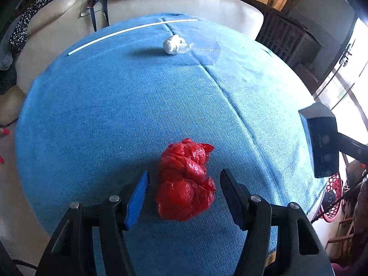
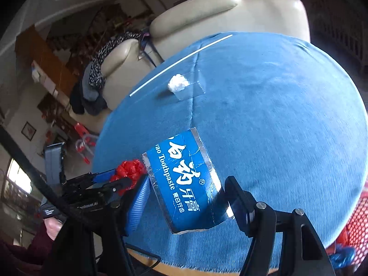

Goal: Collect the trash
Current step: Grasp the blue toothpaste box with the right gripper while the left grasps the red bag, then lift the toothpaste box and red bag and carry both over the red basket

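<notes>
Blue cloth (image 1: 92, 115) bears red bag (image 1: 185, 180) between spread left jaws; right jaws pinch toothpaste box (image 2: 184, 179).

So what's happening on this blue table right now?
A person is clearing trash off a table under a blue cloth with two handheld grippers. The left gripper is open, its fingers either side of a crumpled red plastic bag, not yet closed on it. The right gripper has a blue toothpaste box between its fingers; I can't tell whether it grips it. Farther back lie a white wad, a clear plastic sheet and a thin white stick. A red mesh basket sits at the table's edge.
</notes>
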